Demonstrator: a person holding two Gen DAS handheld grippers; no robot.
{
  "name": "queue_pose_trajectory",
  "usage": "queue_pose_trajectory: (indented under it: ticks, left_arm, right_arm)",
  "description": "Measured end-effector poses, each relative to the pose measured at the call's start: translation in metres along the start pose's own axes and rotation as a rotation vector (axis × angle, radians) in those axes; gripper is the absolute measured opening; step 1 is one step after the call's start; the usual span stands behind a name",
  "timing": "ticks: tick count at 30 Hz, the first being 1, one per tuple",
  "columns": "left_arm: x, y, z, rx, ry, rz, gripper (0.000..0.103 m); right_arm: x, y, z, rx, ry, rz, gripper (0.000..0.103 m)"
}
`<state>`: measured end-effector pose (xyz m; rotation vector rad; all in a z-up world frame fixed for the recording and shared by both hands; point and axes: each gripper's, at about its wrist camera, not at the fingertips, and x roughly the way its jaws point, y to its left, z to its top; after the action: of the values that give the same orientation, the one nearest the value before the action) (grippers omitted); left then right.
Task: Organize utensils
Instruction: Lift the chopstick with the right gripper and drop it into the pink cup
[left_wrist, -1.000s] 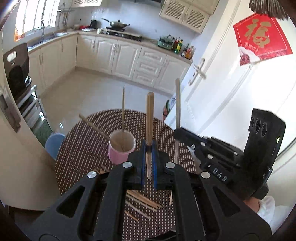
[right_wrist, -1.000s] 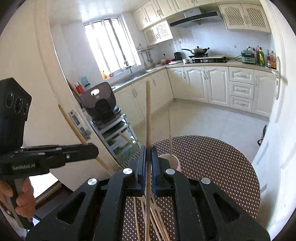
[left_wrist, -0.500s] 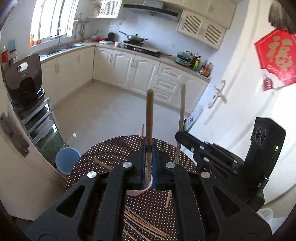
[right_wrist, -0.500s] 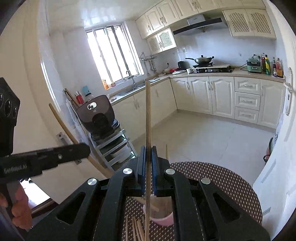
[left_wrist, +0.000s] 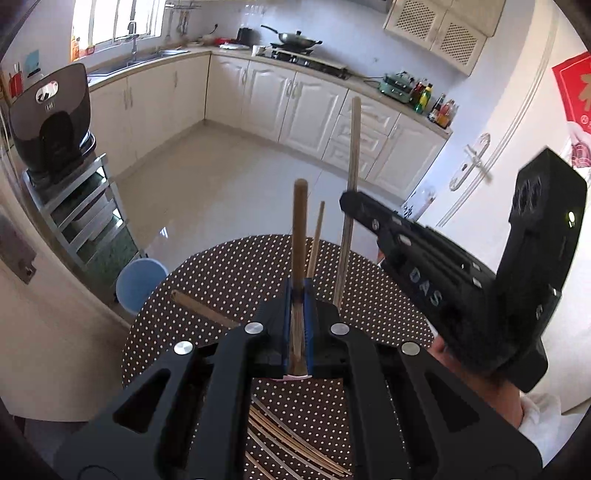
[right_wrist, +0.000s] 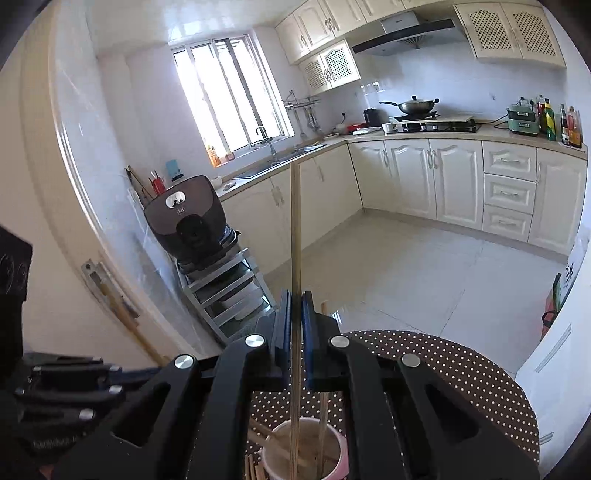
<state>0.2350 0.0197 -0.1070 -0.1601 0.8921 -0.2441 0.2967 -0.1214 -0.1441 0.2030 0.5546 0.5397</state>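
Observation:
My left gripper (left_wrist: 297, 291) is shut on a thick brown chopstick (left_wrist: 299, 221) that stands upright over the round dotted table (left_wrist: 229, 273). The pink cup (left_wrist: 295, 376) shows only a sliver of rim under its fingers. To the right, my right gripper (left_wrist: 417, 258) grips a thin pale chopstick (left_wrist: 351, 177). In the right wrist view, my right gripper (right_wrist: 295, 299) is shut on that thin chopstick (right_wrist: 295, 229), whose lower end reaches into the pink cup (right_wrist: 343, 456). Other chopsticks lean inside the cup. My left gripper (right_wrist: 110, 373) sits at the left edge with its brown chopstick (right_wrist: 122, 314).
Several loose chopsticks (left_wrist: 295, 443) lie on the table near me. A blue stool (left_wrist: 140, 284) stands beside the table, with a metal rack (left_wrist: 81, 218) and a dark appliance (left_wrist: 51, 118) beyond it. A white door (left_wrist: 480, 166) is close on the right.
Both grippers moved forward and down over the cup with their chopsticks. The cup slid under the left fingers. The thin chopstick's lower end now sits inside the cup.

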Motion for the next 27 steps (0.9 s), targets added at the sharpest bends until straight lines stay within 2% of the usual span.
queue_pose_trajectory:
  ticks: [6,12,27]
  left_arm:
    - [0.008,0.01,-0.006,-0.057,0.027,-0.011,0.006]
    - [0.013,0.009,-0.013,-0.06,0.042,0.007,0.006]
    - [0.016,0.002,-0.035,-0.032,0.088,0.021,0.008]
  right_arm:
    - [0.011,-0.004,-0.004,-0.036,-0.013,-0.002,0.005]
    - [0.013,0.0,-0.023,-0.065,0.029,0.017,0.005]
    - [-0.021,-0.003,-0.063,-0.04,0.102,-0.013,0.006]
